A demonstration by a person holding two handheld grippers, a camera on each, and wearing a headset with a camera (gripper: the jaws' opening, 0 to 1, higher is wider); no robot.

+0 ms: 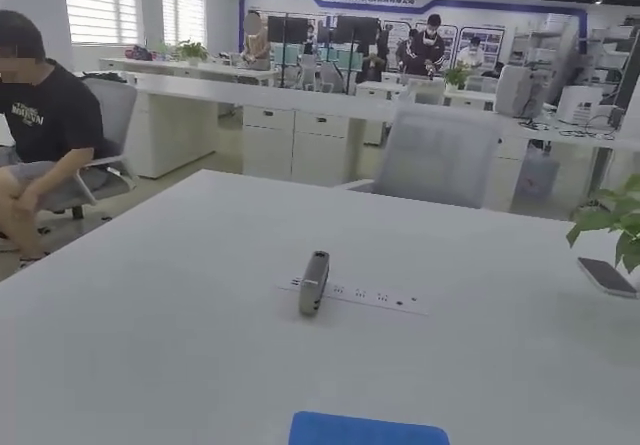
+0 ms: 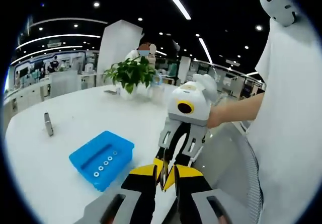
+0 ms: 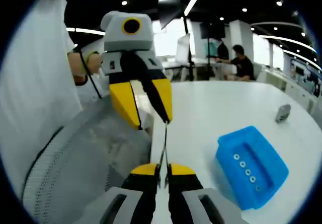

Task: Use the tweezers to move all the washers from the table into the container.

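At the table (image 3: 226,108) edge, the right claw (image 3: 162,176) pinches the tweezers (image 3: 164,146), whose tip reaches the left claw (image 2: 165,176); whether that one grips I cannot tell. Best settle one firm hold before heading for the washers (image 3: 248,172) lying in the blue container (image 3: 275,166)

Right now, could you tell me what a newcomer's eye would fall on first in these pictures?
The bright blue container on the white table, with a row of washers lying in its recess, stands out most. Next, close to the camera, the right tool pinches thin tweezers that reach toward the yellow-tipped left tool.
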